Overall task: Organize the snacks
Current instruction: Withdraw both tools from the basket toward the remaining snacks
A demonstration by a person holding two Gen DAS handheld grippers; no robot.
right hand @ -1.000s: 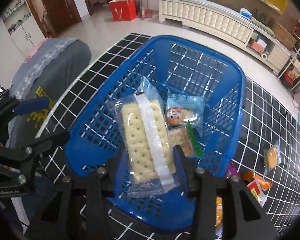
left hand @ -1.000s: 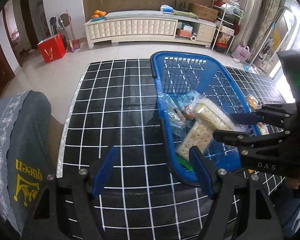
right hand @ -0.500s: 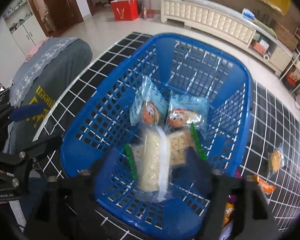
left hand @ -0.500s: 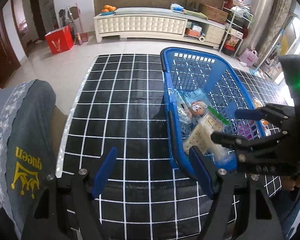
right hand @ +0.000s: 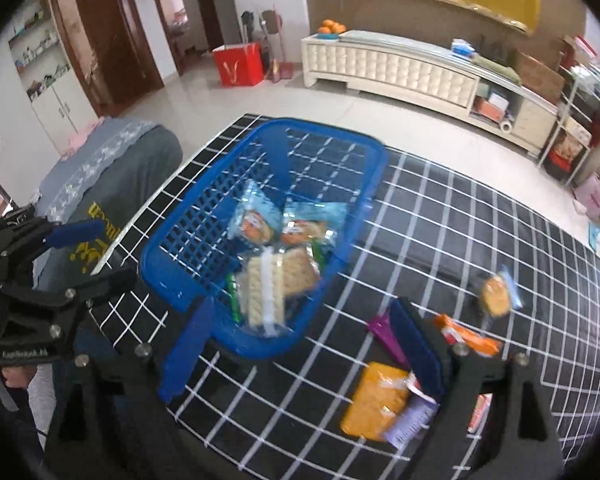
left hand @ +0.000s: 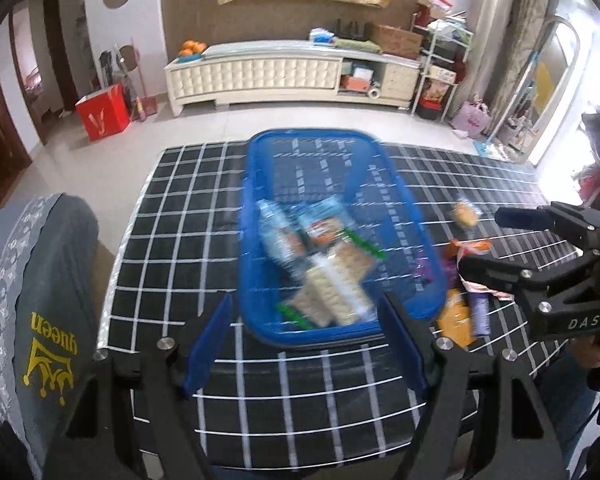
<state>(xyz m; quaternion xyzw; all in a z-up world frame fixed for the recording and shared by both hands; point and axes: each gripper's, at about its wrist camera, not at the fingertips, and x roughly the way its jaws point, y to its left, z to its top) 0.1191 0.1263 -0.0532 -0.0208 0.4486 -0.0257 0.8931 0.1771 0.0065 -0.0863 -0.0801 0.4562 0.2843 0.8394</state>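
The right gripper (right hand: 300, 344) stands wide with nothing between its pads; its jaws have just been opening, and the cracker pack (right hand: 268, 280) it let go lies in the blue basket (right hand: 188, 240) just ahead of its left finger, against the near wall with two small blue-wrapped snacks (right hand: 284, 224) beyond it. The left gripper (left hand: 304, 344) is also fairly wide and empty, with the basket's near rim just past its fingertips. The step in hand looks like going for the next loose snack, and the nearest choice is the orange packet (right hand: 380, 400) lying on the worktop (right hand: 500, 264) close under the right gripper's right finger, overlapping a purple-labelled pack whose shape is too blurred to read. A good approach would come down with the jaws across the packet's narrow side and close lightly, since it is soft and crinkly and could slide on the cloth. Further right lie an orange-and-white wrapper (right hand: 468, 338) and a small round bun (right hand: 496, 290), well apart from the basket. The worktop's near edge runs just below both grippers, so the packet sits close to a drop; open room lies to the right and ahead, while the basket wall bounds the left.
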